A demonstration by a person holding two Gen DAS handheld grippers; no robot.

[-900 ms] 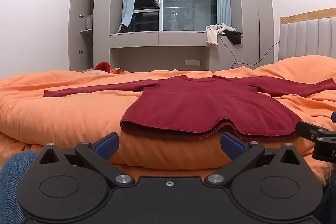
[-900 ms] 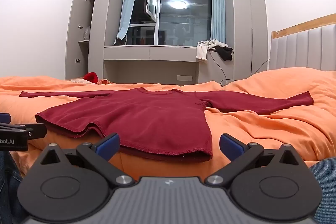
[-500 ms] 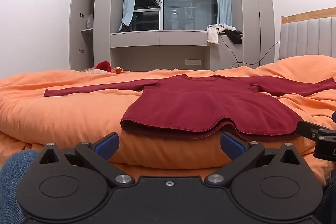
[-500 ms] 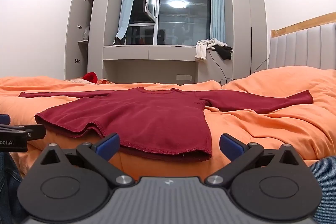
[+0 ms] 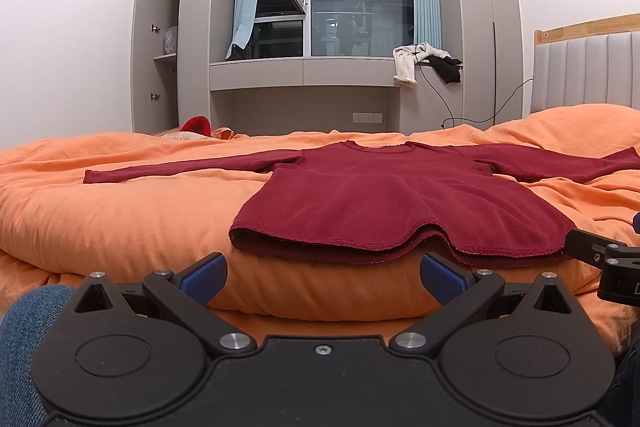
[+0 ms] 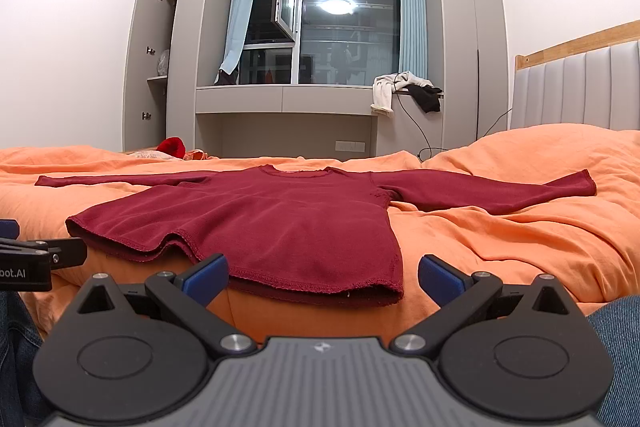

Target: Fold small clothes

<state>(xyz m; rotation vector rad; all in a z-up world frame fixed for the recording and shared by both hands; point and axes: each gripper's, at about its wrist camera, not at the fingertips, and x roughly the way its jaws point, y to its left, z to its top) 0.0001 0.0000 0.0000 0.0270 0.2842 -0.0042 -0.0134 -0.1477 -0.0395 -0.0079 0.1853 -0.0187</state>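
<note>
A dark red long-sleeved top [image 5: 392,199] [image 6: 272,223] lies flat on the orange duvet [image 5: 120,211] [image 6: 520,239], hem toward me, both sleeves spread out sideways. My left gripper [image 5: 322,277] hangs just short of the hem's left half, open, with nothing between its blue pads. Level with the hem's right corner, my right gripper [image 6: 322,279] is open and empty too. Each gripper shows at the edge of the other's view: the right gripper [image 5: 600,259] and the left gripper [image 6: 36,261].
A padded grey headboard [image 5: 588,71] with a wooden rail rises at the right. Beyond the bed stand a window ledge [image 5: 304,71] with draped clothes [image 5: 424,61], an open cupboard [image 5: 156,47] and a red item [image 5: 196,125]. Denim-clad knees [image 5: 24,323] [image 6: 616,339] frame the bed's near edge.
</note>
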